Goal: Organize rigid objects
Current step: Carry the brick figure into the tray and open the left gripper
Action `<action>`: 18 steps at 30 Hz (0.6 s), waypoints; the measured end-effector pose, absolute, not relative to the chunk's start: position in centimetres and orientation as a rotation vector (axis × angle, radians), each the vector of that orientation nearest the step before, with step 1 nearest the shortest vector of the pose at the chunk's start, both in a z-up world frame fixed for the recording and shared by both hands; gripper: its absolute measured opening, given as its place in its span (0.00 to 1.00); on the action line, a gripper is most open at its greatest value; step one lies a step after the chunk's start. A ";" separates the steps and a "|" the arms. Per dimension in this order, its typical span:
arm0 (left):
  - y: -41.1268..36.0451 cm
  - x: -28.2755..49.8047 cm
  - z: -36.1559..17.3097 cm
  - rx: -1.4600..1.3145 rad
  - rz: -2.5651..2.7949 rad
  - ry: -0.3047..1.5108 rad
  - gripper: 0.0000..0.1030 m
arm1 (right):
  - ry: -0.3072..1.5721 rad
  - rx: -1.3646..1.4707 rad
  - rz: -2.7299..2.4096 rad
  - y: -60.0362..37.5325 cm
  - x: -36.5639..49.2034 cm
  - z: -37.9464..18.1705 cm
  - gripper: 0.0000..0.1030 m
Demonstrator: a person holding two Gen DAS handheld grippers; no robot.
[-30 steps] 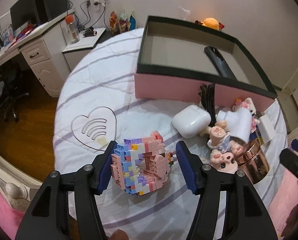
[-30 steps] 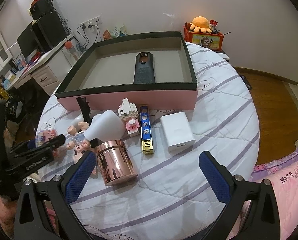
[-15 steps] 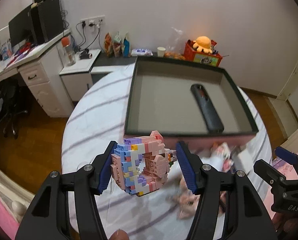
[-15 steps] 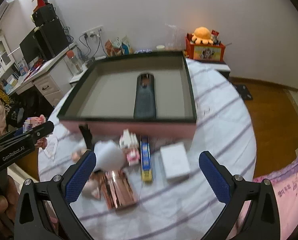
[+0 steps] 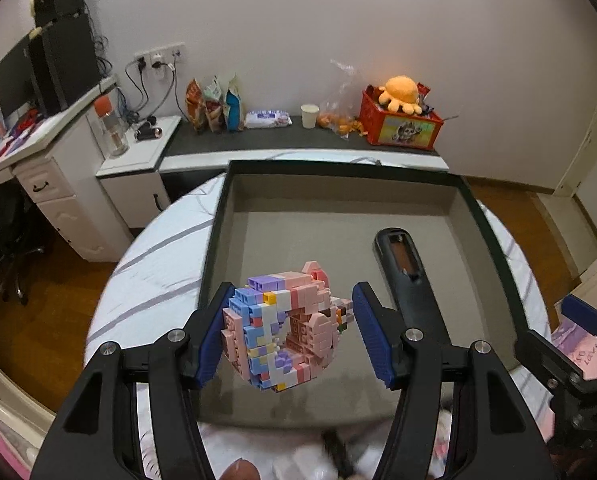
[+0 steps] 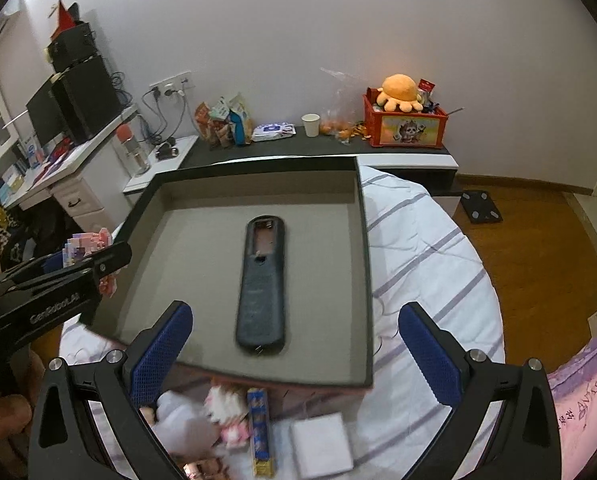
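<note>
Through my left wrist camera, my left gripper [image 5: 288,334] pinches the pastel brick model [image 5: 284,326] above the near-left floor of the open box [image 5: 214,236], with the black remote [image 5: 412,284] toward two o'clock; I'd judge it best to lower squarely, well apart from the remote, and let go only once it rests. Through my right wrist camera, my right gripper [image 6: 294,354] hangs spread and empty over the box's near rim [image 6: 368,280], remote at twelve o'clock, blurred leftovers at six.

in my left wrist view the block figure [image 5: 284,326] sits between my left gripper [image 5: 292,332] fingers over the lower left of the box [image 5: 340,168], the remote [image 5: 412,280] lies in it to the right, and my right gripper [image 5: 578,344] is at the right edge.
</note>
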State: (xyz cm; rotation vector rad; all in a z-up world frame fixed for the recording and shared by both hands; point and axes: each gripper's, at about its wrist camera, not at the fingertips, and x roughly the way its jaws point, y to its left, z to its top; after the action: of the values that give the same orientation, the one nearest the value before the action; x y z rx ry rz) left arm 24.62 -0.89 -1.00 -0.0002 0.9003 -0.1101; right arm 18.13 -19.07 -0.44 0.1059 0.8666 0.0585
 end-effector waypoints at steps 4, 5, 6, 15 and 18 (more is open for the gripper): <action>-1.6 27.1 -3.5 0.007 -0.112 0.960 0.59 | 0.893 0.130 0.040 -20.1 19.3 -1.5 1.00; -1.8 27.3 -3.9 0.010 -0.113 0.971 0.59 | 0.898 0.133 0.039 -20.3 19.4 -1.7 1.00; -2.0 27.6 -4.2 0.014 -0.115 0.982 0.60 | 0.902 0.135 0.037 -20.4 19.5 -1.8 1.00; -2.3 27.2 -4.5 0.040 -0.075 0.974 1.00 | 0.912 0.137 0.035 -20.8 19.1 -2.0 1.00; -1.9 26.5 -3.9 0.040 -0.066 0.964 1.00 | 0.907 0.140 0.036 -20.8 18.6 -1.8 1.00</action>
State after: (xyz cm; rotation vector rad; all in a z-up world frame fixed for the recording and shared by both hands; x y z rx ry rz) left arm 26.50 -1.86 -3.88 0.0396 0.9639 -0.0656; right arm 18.57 -20.79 -1.75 0.1398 0.9067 0.0365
